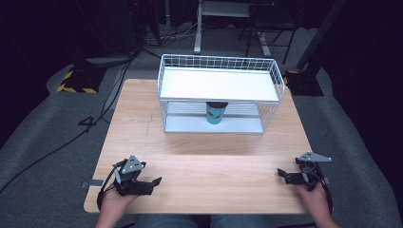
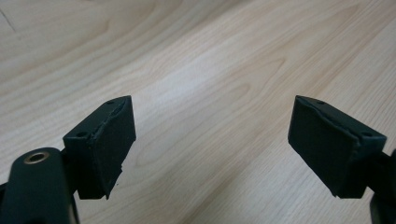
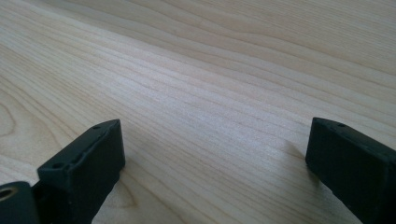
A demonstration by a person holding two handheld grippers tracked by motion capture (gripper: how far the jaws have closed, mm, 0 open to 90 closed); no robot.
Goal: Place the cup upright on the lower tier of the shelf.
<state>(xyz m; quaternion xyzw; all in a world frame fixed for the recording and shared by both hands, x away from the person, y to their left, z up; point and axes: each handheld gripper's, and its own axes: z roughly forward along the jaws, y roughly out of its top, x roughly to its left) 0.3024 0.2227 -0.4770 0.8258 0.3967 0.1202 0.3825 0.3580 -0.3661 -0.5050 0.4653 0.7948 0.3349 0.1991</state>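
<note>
A teal paper cup (image 1: 216, 113) with a dark rim stands on the lower shelf of a white wire rack (image 1: 218, 71) at the table's far side. My left gripper (image 1: 157, 181) rests low at the near left of the wooden table (image 1: 209, 161), held in a hand, jaws pointing right. In the left gripper view its jaws stand wide apart over bare wood, left gripper (image 2: 212, 135) open and empty. My right gripper (image 1: 280, 173) sits at the near right, jaws pointing left. Its own view also shows bare wood between spread jaws, right gripper (image 3: 215, 149) open.
The rack's upper shelf (image 1: 218, 84) is a bare white board directly above the cup. Grey carpet (image 1: 57, 142), cables and dark stands surround the table. Bare tabletop lies between the rack and both grippers.
</note>
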